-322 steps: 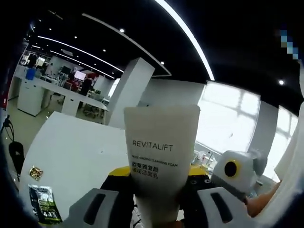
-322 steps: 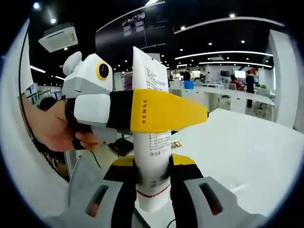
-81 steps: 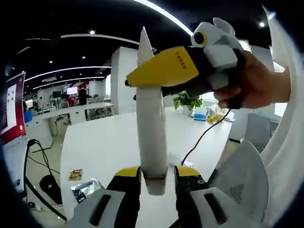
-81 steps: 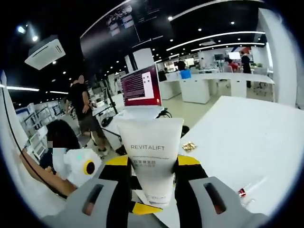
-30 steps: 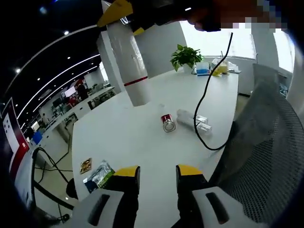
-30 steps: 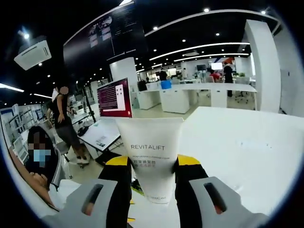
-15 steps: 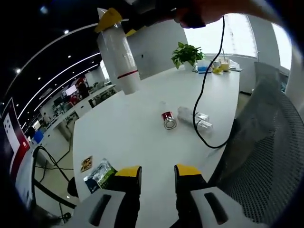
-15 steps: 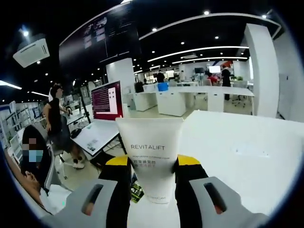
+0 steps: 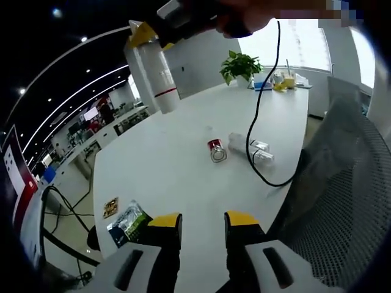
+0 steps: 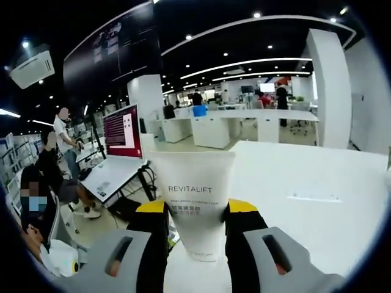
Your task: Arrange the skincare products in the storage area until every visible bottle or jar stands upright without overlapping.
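1. The tube has passed from one hand to the other. A few seconds ago the left tongs [image 9: 197, 221] gripped its lower end; now their yellow-tipped jaws stand narrowly apart with nothing between them, over the white surface [image 9: 165, 165].
2. The right tongs [image 10: 195, 215] alone carry the white Revitalift tube [image 10: 194, 198], jaws pressed against its two sides, flat crimped end away from the camera. In the left gripper view the same tube [image 9: 151, 76] hangs high above the surface with its red-banded cap end pointing down, the right tongs [image 9: 177, 21] clamped near its top.
3. Over the last second the tube drifts further out over the surface, and the room behind it swings in the right gripper view, so the hand is still travelling.
4. Two other products lie tipped over mid-surface, just beside each other: a small red-and-silver jar [image 9: 214, 151] and a clear bottle [image 9: 252, 151], with a black cable [image 9: 253, 125] trailing across the bottle.
5. Judgement: the handover frees the left tongs for the fallen pair, while the tube is cap-down and ready to be stood upright, clear of them. None of the three stands yet.
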